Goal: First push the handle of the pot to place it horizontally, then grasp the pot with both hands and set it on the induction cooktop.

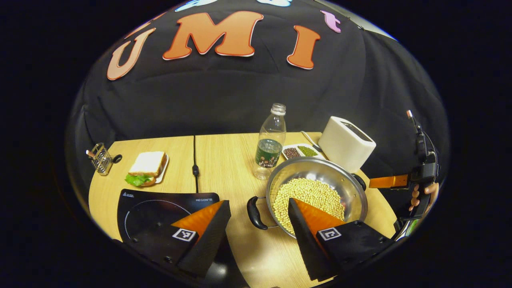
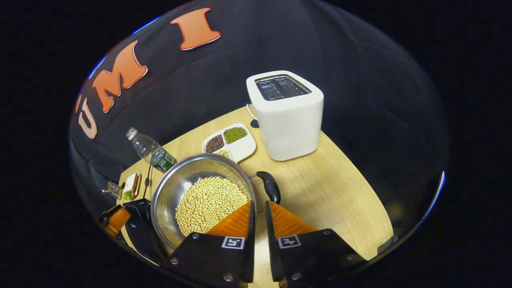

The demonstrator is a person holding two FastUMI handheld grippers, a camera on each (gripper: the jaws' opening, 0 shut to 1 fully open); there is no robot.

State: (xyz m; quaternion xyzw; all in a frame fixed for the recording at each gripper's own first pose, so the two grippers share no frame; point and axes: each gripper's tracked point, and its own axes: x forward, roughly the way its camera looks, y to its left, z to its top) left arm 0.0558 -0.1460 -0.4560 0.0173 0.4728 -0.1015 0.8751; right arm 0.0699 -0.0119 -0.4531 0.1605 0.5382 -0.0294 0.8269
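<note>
- Pot (image 1: 316, 192), full of beans, sat on the counter (image 1: 232, 160) just right of the induction cooktop (image 1: 160, 208), not on it.
- Left tool (image 1: 260, 216) was spread wide and empty, the pot's near handle (image 1: 254, 212) between its fingers, untouched.
- Right tool (image 2: 260, 218) was nearly closed with a narrow gap, gripping nothing, just short of the far handle (image 2: 270, 186).
- Toaster (image 2: 288, 114) stood behind the pot.

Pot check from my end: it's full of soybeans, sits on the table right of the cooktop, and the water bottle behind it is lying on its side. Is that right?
Not quite. The water bottle stands upright behind the pot, as the left gripper view shows. The rest holds: the pot holds soybeans and sits on the table right of the cooktop.
</note>
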